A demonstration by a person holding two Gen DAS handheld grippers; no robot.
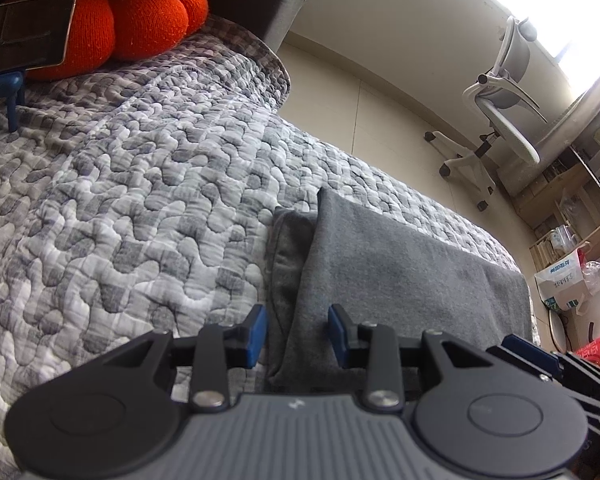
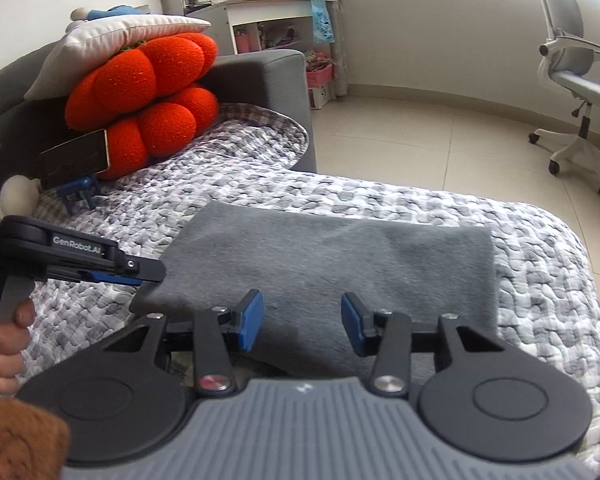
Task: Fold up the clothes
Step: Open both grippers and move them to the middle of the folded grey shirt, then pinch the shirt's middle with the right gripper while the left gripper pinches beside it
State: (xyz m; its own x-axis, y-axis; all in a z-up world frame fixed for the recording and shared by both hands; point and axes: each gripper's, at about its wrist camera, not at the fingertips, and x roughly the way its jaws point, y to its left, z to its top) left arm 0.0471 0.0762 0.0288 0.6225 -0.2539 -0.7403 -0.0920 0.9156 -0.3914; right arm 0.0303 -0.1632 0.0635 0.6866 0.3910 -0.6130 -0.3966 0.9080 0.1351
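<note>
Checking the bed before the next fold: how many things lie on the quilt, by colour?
Grey: 1, the folded grey garment
Orange: 2, stacked orange cushions
White: 1, white pillow on top of them
Blue: 1, small blue stand bearing a dark tablet
Total: 5, tablet excluded

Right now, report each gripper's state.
Left gripper: open, over the folded grey garment, gripping nothing.
Right gripper: open, empty, above the same garment.
</note>
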